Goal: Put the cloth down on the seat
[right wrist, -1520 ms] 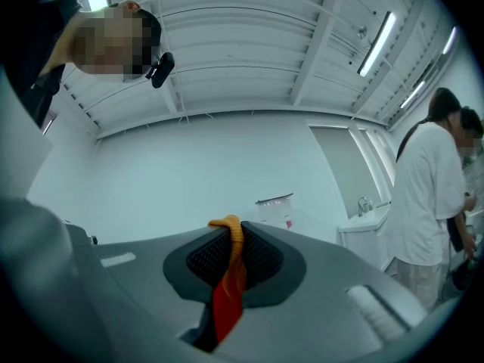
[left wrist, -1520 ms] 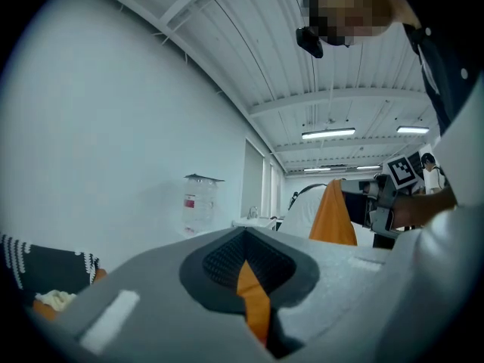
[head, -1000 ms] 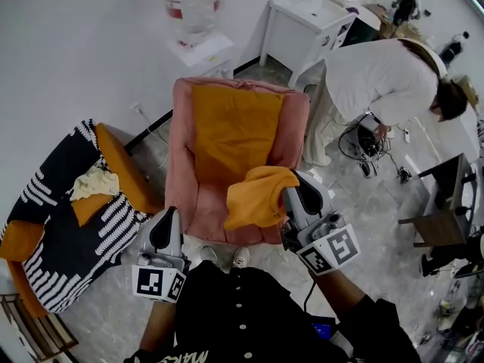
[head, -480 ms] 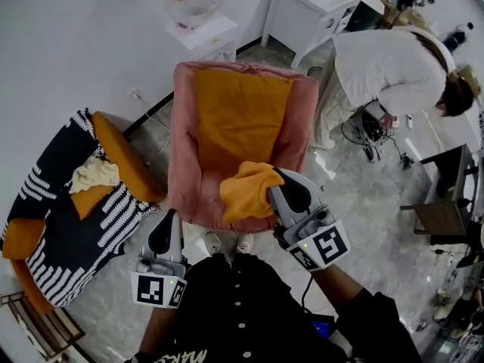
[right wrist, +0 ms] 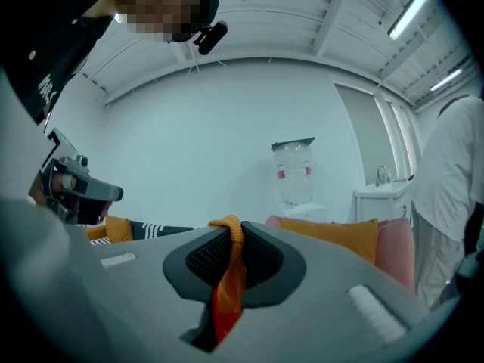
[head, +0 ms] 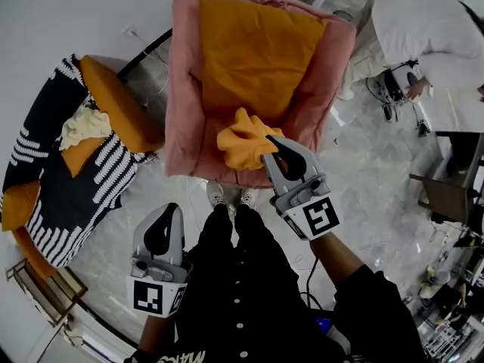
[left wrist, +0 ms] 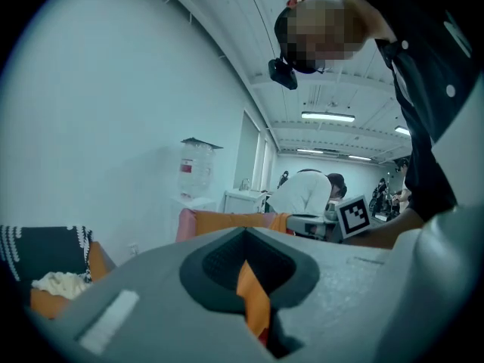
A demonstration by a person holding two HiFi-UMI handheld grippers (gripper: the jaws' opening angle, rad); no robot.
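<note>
A bunched orange cloth [head: 242, 138] hangs from my right gripper [head: 271, 145], which is shut on it; in the right gripper view a fold of the cloth [right wrist: 228, 274] loops over the top of the closed jaws. The cloth is just over the front edge of the pink armchair [head: 181, 119], whose back and seat carry an orange cover [head: 253, 55]. I cannot tell whether the cloth touches the seat. My left gripper [head: 166, 212] is low at the left, away from the armchair, with its jaws together. Only a thin orange sliver shows in the slit between them.
A black-and-white striped chair [head: 41, 172] with orange cushions and a cream cloth [head: 83, 125] stands left of the armchair. A person in white [head: 423, 21] bends over at the top right. Dark furniture [head: 454, 184] stands at the right. The holder's shoes [head: 227, 197] are at the armchair's front.
My right gripper has come down with the orange cloth from above the seat to its front edge. The left gripper has sunk a little. The armchair now fills more of the head view.
</note>
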